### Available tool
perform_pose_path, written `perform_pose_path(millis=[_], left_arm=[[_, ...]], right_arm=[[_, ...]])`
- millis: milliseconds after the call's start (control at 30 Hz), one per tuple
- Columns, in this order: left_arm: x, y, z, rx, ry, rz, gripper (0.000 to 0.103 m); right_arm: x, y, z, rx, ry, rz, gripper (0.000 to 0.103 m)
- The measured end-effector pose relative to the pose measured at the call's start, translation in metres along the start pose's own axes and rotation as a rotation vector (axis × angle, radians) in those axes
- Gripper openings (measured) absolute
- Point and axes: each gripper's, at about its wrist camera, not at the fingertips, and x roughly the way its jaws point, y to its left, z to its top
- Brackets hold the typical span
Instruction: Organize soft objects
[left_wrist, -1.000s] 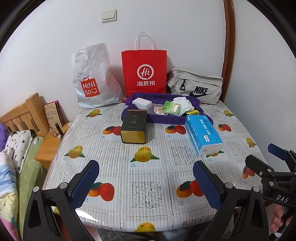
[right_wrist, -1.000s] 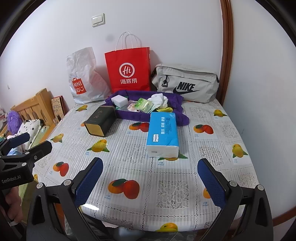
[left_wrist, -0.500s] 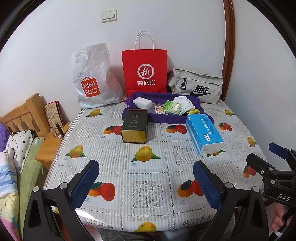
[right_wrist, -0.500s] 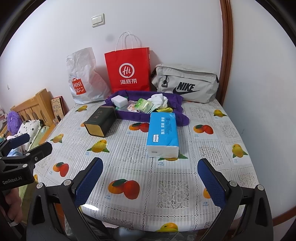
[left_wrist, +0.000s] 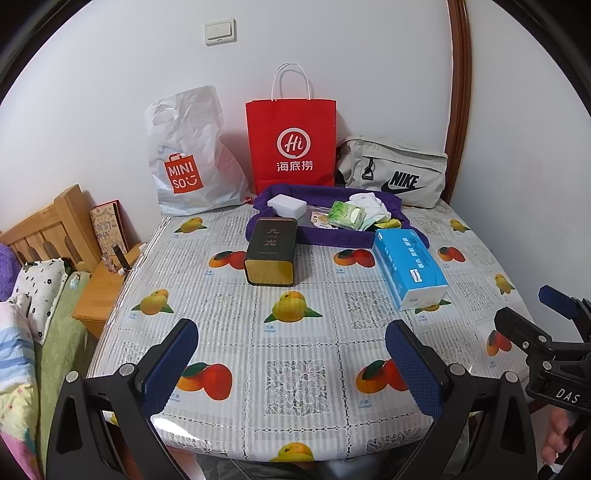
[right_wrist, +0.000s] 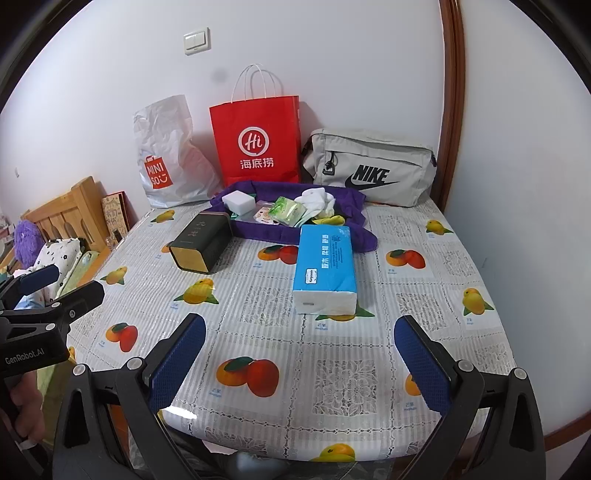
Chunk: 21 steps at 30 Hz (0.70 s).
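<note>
A blue tissue pack lies on the fruit-print table, in front of a purple cloth tray. The tray holds a white block, a green wipes pack, white socks and something yellow. A dark tin lies left of the tissues. My left gripper and right gripper hover open over the near table edge, holding nothing.
Along the back wall stand a white Miniso bag, a red paper bag and a grey Nike bag. A wooden bed frame, bedding and a low wooden stand lie left of the table.
</note>
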Motion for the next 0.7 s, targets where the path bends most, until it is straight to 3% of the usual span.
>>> perform_pose_path(millis=[700], left_arm=[[0.0013,0.0016,-0.0002,-0.002,0.000,0.000,0.102]], right_arm=[[-0.0006,0.0001,0.0001,0.000,0.001,-0.002,0.101]])
